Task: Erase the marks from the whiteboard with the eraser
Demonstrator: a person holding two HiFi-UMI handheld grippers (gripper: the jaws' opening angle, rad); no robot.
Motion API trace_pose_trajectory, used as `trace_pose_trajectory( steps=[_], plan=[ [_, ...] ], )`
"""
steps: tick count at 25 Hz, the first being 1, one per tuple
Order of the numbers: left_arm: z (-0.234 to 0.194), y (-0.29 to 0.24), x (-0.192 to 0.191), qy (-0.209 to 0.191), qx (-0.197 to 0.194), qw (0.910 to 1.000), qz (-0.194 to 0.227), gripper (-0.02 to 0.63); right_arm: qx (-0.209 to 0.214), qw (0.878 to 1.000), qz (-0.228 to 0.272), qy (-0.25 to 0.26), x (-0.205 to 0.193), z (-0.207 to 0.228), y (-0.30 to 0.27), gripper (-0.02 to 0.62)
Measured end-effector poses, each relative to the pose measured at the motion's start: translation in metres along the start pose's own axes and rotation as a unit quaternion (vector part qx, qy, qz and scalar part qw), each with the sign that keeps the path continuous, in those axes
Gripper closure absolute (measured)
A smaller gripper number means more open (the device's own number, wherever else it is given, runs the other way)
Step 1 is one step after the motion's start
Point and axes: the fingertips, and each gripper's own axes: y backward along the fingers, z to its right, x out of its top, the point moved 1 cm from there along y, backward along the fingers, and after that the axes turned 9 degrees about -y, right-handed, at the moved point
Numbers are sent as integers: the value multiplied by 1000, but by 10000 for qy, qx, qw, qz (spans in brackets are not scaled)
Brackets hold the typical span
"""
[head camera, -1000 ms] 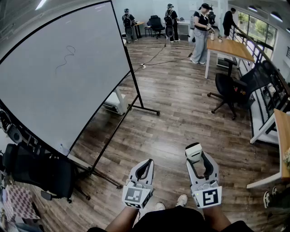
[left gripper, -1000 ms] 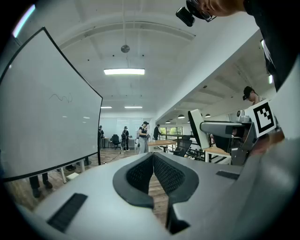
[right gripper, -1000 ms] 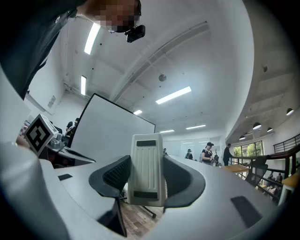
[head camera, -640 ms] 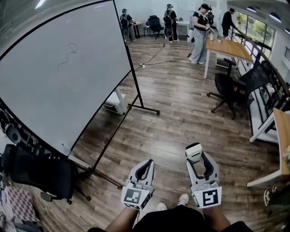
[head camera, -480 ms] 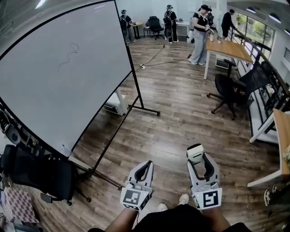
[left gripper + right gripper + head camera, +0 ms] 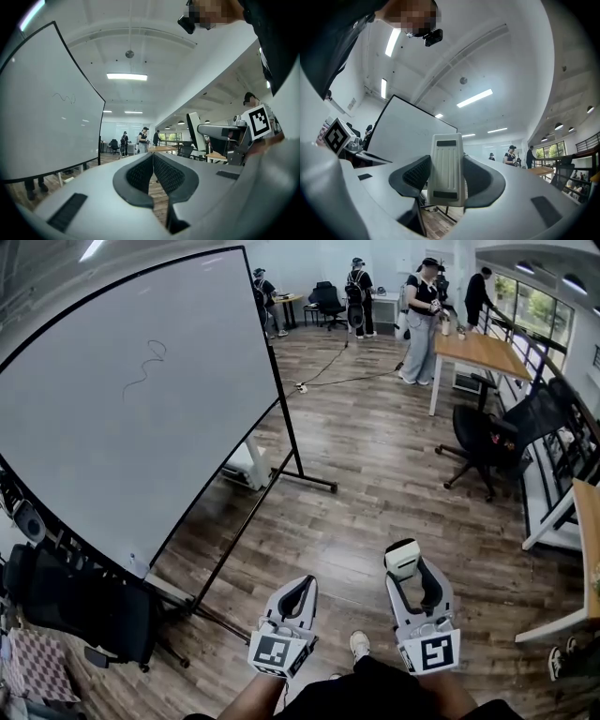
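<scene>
Clamping the eraser (image 6: 446, 169) across its sides, the right hand-held gripper (image 6: 405, 570) carries what looks like light, rigid plastic; the left hand-held gripper (image 6: 298, 592) is pinched together, empty.

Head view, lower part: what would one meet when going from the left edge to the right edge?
Black office chair → left gripper, jaws together → right gripper, jaws on the eraser → wooden table

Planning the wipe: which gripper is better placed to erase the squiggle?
Right: the right gripper holds the eraser; the left gripper is shut on nothing, though the whiteboard stands to its side.
</scene>
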Motion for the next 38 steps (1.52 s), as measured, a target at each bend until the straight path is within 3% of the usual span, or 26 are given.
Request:
trace_pose_trajectory(
  steps=[8, 14, 18, 23, 26, 29, 38],
  plan=[
    [-32, -52, 2, -96, 385, 9992, -86, 584, 421, 9991, 51, 41, -8, 32, -64, 350],
    [-47, -80, 18, 84, 775, 9969, -100, 584, 725, 9973, -73, -68, -24, 56, -106, 351],
    [-64, -81, -4, -71, 1034, 9942, -277, 584, 967, 9951, -129, -187, -38, 58, -129, 351],
    [-96, -81, -2, 112, 1544, 9873, -352, 584, 1294, 9911, -129, -292, -44, 43, -161, 351],
    [-118, -82, -6, 50, 1670, 9852, -371, 584, 1512, 9880, -108, -299, -45, 28, -185, 351],
    [-143, -80, -15, 235, 1860, 9808, -545, 584, 1693, 9849, -13, -360, -46, 11, -212, 351],
    [-241, -83, -39, 164, 2205, 9742, -460, 584, 2226, 9742, 137, -355, -55, -48, -315, 351]
  ],
)
